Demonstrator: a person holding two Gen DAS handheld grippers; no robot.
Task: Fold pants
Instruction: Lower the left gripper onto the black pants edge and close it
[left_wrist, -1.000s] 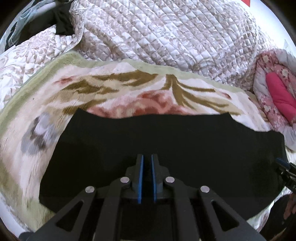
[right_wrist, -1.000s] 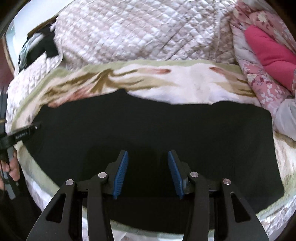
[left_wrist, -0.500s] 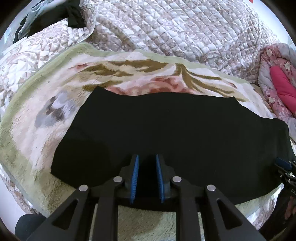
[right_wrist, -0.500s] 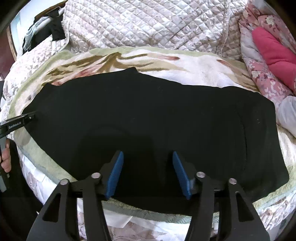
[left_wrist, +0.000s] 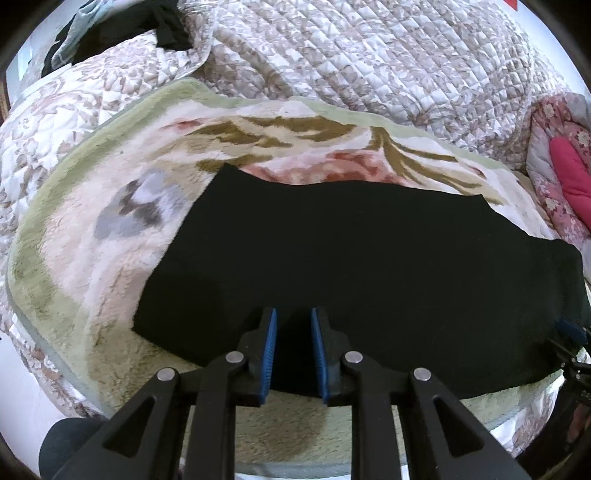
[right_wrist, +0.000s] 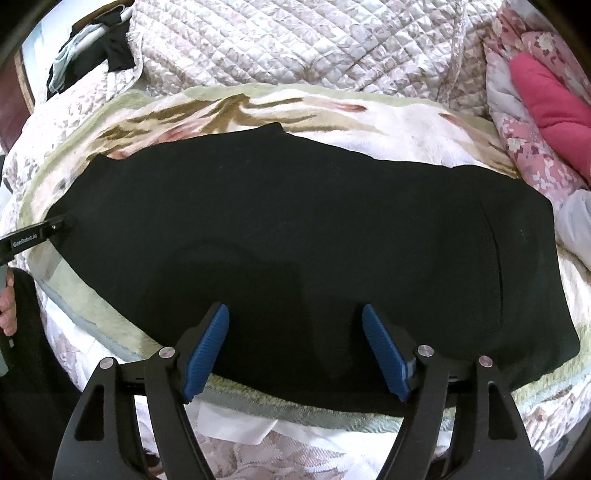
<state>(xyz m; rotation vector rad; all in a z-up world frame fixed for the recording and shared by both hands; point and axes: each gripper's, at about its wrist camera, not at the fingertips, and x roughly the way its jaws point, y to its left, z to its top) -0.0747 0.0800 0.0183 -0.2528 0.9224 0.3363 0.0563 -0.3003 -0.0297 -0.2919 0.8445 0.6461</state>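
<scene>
Black pants (left_wrist: 351, 258) lie flat in a long band across a floral fleece blanket (left_wrist: 92, 258) on a bed; they also show in the right wrist view (right_wrist: 295, 229). My left gripper (left_wrist: 293, 332) is open a little and empty, above the pants' near edge at their left end. My right gripper (right_wrist: 295, 328) is wide open and empty, above the near edge toward the right end. The left gripper's tip (right_wrist: 44, 230) shows at the left edge of the right wrist view.
A quilted beige bedspread (left_wrist: 369, 62) is bunched behind the blanket. A pink floral cushion (right_wrist: 546, 99) lies at the right. Dark clothes (right_wrist: 92, 55) hang at the back left. The bed's front edge (right_wrist: 258, 443) runs below the grippers.
Both grippers have pulled back and up from the pants. The left gripper's jaws went from nearly shut to a little open. The right jaws widened.
</scene>
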